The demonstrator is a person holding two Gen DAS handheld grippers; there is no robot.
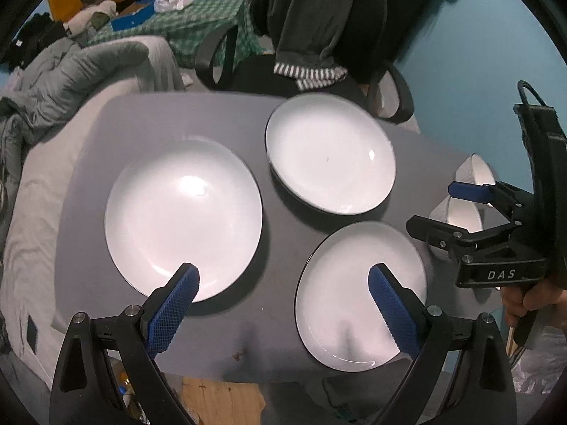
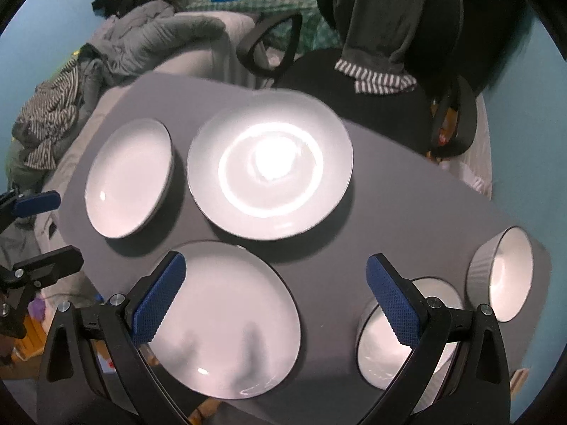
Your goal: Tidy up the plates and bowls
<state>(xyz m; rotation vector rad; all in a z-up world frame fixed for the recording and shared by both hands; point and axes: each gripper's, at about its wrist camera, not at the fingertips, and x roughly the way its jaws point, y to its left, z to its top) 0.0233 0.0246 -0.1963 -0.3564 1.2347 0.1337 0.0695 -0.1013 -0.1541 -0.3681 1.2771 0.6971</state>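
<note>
Three plates [image 1: 184, 216] and two bowls [image 2: 503, 272] lie unstacked on the tabletop [image 1: 248, 120]. Both tongs [image 1: 283, 301] [image 2: 276, 294] hover wide, empty; next, lift the plate nearest the bowls.

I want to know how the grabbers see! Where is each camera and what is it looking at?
Left wrist: rides the left gripper, looking down over three plates; the right gripper and a hand show.
Right wrist: rides the right gripper, looking down at plates and two bowls; the left gripper shows at the left edge.
Shared: the gray table, plates, black chair.
</note>
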